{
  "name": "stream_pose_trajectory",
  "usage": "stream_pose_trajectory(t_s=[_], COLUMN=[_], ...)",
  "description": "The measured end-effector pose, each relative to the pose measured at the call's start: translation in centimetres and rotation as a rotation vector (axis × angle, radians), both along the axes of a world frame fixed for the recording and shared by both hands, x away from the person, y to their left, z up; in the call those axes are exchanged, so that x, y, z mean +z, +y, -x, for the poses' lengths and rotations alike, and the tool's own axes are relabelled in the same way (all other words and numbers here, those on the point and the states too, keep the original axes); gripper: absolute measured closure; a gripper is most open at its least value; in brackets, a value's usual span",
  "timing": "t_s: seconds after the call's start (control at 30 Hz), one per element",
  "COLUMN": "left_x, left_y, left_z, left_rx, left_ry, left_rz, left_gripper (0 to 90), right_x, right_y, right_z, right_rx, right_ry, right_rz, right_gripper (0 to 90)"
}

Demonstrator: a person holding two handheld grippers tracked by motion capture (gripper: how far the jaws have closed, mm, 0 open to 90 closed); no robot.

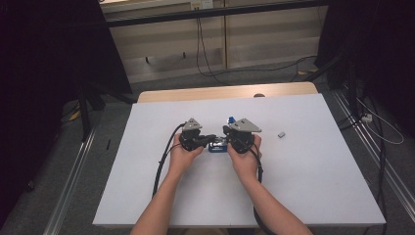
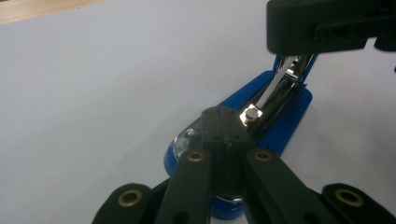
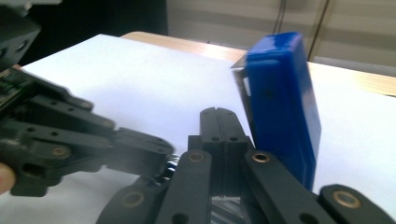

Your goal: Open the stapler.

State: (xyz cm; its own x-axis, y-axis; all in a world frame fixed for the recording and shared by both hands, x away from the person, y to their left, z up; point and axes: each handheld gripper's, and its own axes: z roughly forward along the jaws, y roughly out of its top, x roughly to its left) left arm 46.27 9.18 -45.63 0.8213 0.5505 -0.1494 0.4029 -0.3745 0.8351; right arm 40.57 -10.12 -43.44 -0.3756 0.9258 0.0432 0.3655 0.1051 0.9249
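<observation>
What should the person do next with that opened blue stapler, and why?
Probably fetch the small grey block, which may be a strip of staples, with the right gripper. The blue plastic stapler lies between the two grippers with its lid swung up and its metal channel bare, and the left gripper, jaws shut, presses on its front end. The block lies apart on the white table.

a small grey block (image 1: 281, 134) lies on the white table top (image 1: 303, 186), well off to the right of the jaws. beyond the jaws, black cables (image 1: 205, 58) trail across the grey floor (image 1: 161, 83).
</observation>
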Motion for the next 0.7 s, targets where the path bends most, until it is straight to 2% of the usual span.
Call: stream_pose_trajectory(t_s=[0.07, 0.2, 0.3, 0.37, 0.47, 0.7], left_x=[0.1, 0.0, 0.1, 0.1, 0.1, 0.2], left_y=[-0.1, -0.1, -0.1, -0.1, -0.2, -0.2], left_z=[0.1, 0.1, 0.1, 0.2, 0.2, 0.2], left_rx=[-0.001, -0.002, -0.007, -0.008, -0.010, -0.014], left_ry=[-0.012, -0.013, -0.019, -0.022, -0.027, -0.036], left_rz=[-0.013, -0.014, -0.022, -0.022, -0.030, -0.039], left_gripper=[90.0, 90.0, 90.0, 90.0, 90.0, 90.0], right_x=[0.1, 0.3, 0.4, 0.4, 0.3, -0.4], right_y=[-0.5, -1.1, -1.8, -2.3, -2.9, -4.9], right_z=[0.0, 0.3, 0.3, 0.3, 0.4, 0.4], right_rx=[-0.006, -0.014, -0.041, -0.049, -0.060, -0.095], right_ry=[0.002, -0.003, -0.004, 0.007, 0.007, 0.024], right_rz=[-0.004, 0.029, 0.025, 0.001, 0.028, 0.019], right_gripper=[90.0, 90.0, 90.0, 90.0, 90.0, 90.0])
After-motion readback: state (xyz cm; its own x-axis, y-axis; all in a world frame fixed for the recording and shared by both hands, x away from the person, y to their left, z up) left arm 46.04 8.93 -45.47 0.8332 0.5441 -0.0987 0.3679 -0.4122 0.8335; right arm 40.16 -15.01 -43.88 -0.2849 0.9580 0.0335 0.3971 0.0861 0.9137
